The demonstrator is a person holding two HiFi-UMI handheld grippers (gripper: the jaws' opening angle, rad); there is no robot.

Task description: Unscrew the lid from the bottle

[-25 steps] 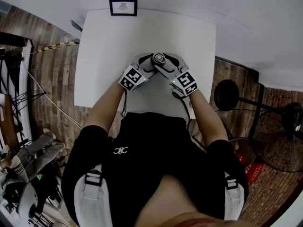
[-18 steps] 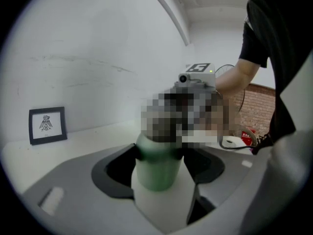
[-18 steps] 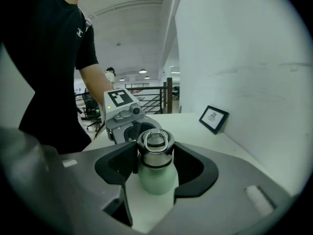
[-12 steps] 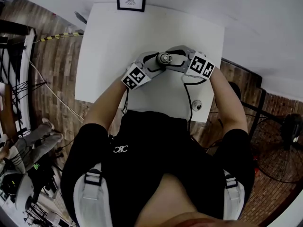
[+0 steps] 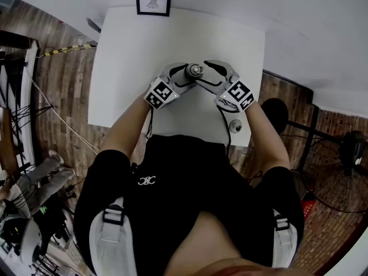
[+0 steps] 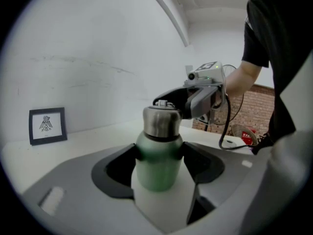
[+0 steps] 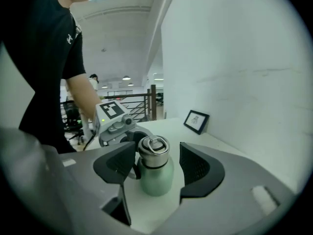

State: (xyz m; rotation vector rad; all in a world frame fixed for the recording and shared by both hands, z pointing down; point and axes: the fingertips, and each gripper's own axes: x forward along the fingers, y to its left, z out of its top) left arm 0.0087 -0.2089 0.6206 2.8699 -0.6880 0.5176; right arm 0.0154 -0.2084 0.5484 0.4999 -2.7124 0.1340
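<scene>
Bench notes, lid job.

- Bottle (image 6: 156,173): stands upright on the white bench (image 5: 132,50), upper middle of the head view, between my two claws. Green body, bare steel lid (image 7: 153,151) with a small loop folded flat on top. Lid looks fully seated; no gap shows at the seam.
- Left claw (image 6: 159,156): pinching the bottle. Both dark pads press on the green shoulder, just under the steel band. This is the anchor.
- Right claw (image 7: 156,161): spread. Its jaws have just been opening, and the lid stands between them with daylight on each side. The left-of-frame pad is close, the right-of-frame pad clearly apart. No bite on it.
- Framed picture (image 5: 153,4): at the bench's far edge, top of the head view, well apart from the work.

Handling, my judgement:
- Body and lid are rigid metal and will not give under the pads, so firm squeezing is safe.
- The steel wall looks smooth and likely slippery. The pads may skid when I twist.
- I cannot tell whether it is full; it may be heavier than it looks.
- Best hold is the lid's straight side wall, pads level, below the loop and above the seam. Not the loop, which would flop.
- The left pinch must stay tight or the whole bottle will turn with the lid.
</scene>
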